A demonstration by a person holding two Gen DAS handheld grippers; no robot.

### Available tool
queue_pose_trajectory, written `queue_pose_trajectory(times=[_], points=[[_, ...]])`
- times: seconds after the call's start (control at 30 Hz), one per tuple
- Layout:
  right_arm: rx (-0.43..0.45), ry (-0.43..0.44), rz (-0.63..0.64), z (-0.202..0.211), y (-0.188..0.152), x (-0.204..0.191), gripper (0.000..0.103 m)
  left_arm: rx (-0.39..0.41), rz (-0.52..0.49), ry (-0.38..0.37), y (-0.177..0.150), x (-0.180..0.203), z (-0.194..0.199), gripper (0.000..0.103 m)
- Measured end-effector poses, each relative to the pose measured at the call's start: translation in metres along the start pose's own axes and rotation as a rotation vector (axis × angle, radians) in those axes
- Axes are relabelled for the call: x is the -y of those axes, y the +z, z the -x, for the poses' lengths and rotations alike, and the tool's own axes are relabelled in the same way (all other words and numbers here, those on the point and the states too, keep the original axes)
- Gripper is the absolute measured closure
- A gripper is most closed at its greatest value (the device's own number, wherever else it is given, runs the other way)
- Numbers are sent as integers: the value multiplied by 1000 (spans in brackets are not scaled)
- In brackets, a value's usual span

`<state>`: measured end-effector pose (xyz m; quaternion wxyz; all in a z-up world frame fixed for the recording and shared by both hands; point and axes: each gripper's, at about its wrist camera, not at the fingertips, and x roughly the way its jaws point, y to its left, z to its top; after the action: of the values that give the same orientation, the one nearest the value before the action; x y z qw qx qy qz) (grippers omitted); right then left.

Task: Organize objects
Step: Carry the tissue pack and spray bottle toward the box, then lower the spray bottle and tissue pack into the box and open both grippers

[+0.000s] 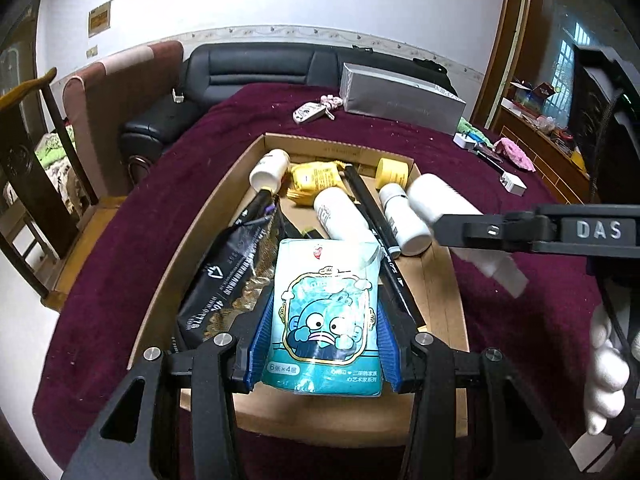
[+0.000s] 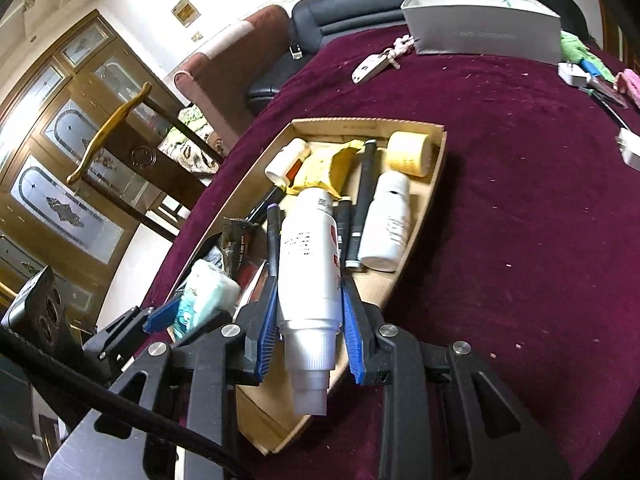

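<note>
Both loads over the shallow cardboard tray (image 1: 444, 312).
My left gripper (image 1: 322, 344) clamps a soft teal cartoon-print tissue pack (image 1: 324, 316) by its sides: light, squashy, likely to buckle. My right gripper (image 2: 310, 320) pinches a smooth white plastic bottle (image 2: 308, 264) mid-body, narrowly parted: rigid, probably slippery, best held below the shoulder.

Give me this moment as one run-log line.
left gripper: shut on tissue pack | right gripper: shut on white bottle | both over cardboard tray | nothing released yet
</note>
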<state>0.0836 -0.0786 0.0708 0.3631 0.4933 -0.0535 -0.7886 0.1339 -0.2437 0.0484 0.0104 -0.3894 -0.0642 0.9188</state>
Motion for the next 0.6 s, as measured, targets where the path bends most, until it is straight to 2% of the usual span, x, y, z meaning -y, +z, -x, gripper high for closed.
queue_pose_trajectory(times=[0.27, 0.6], points=[[-35, -11, -29, -31, 11, 3, 75, -9, 9, -26, -4, -1, -3, 62], [-46, -50, -60, -51, 28, 14, 75, -47, 18, -58, -9, 4, -18, 62]])
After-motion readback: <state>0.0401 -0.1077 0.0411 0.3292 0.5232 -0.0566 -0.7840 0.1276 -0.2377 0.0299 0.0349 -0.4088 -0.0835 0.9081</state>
